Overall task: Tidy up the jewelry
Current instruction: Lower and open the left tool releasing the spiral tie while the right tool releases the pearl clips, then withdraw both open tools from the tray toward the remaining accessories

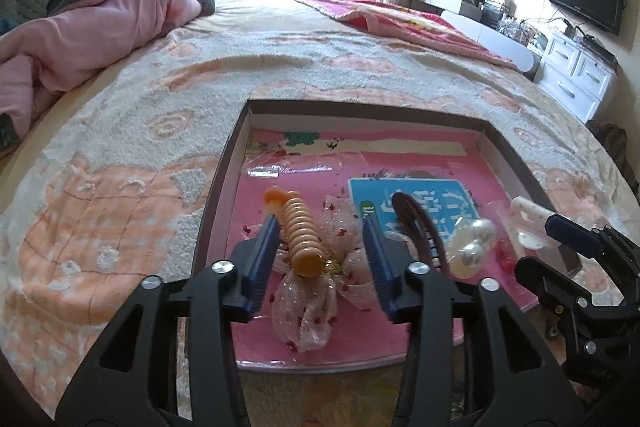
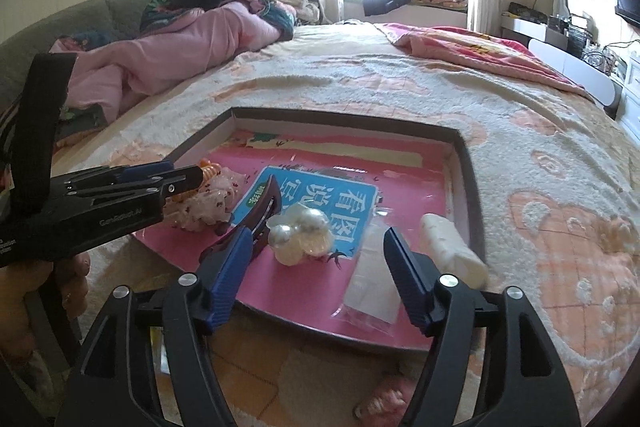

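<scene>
Cardboard tray (image 1: 224,163) holds orange coil (image 1: 301,233), pearl clip (image 2: 298,233); both grippers (image 1: 320,259) (image 2: 316,279) released.

1. The tray (image 1: 224,163) has a dark brown rim and a pink lining.
2. In the tray lie an orange spiral hair tie (image 1: 302,235), a sheer pink bow (image 1: 316,291) with red specks, white pearls (image 1: 474,243) and a dark brown clip (image 1: 416,219).
3. Under the tray, the blanket (image 1: 120,163) is cream with peach patches.
</scene>
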Available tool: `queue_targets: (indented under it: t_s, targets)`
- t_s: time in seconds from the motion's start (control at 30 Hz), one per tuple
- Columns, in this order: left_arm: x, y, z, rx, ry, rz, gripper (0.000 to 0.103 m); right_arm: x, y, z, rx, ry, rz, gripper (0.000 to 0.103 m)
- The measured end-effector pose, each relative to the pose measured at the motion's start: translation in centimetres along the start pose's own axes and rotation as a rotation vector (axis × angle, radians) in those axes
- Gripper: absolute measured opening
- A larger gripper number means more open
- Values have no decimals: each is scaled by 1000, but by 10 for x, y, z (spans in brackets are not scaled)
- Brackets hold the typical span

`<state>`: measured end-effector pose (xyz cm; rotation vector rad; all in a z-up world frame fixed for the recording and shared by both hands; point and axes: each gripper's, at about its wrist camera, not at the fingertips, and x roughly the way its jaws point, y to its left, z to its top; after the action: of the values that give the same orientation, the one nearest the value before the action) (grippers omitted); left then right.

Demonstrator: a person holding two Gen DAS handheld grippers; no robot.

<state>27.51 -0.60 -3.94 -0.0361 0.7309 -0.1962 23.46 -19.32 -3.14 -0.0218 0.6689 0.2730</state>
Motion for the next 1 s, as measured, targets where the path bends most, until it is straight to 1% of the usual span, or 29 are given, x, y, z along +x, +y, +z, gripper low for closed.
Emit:
queue_targets:
  t_s: [0.07, 0.2, 0.33, 0.43, 0.53, 0.67, 0.77, 1.0]
  targets:
    - [-7, -1, 0, -1, -17, -2, 51, -8, -4, 0, 18, -14, 5, 73]
    - [-20, -4, -1, 0, -46, -7, 65, -24, -8, -1, 39, -40, 2, 77]
    - [-34, -5, -2, -3, -69, -12, 81, -38, -13, -2, 53, -60, -7, 82]
    - [-45, -3, -4, -13, -81, -14, 90, -47, -18, -2, 67, -71, -17, 82]
    - [-57, -2, -8, -26, -92, -22, 91, -56, -23, -4, 78, -83, -31, 82]
    - [-73, -4, -13, -23, -117, -8, 91, -68, -29, -6, 92, -97, -47, 82]
    - [-85, -5, -14, -26, -136, -11, 91, -78, -33, -7, 98, -110, -57, 82]
    - [-108, -12, -23, -22, -178, -13, 91, -101, -36, -12, 85, -142, -78, 82]
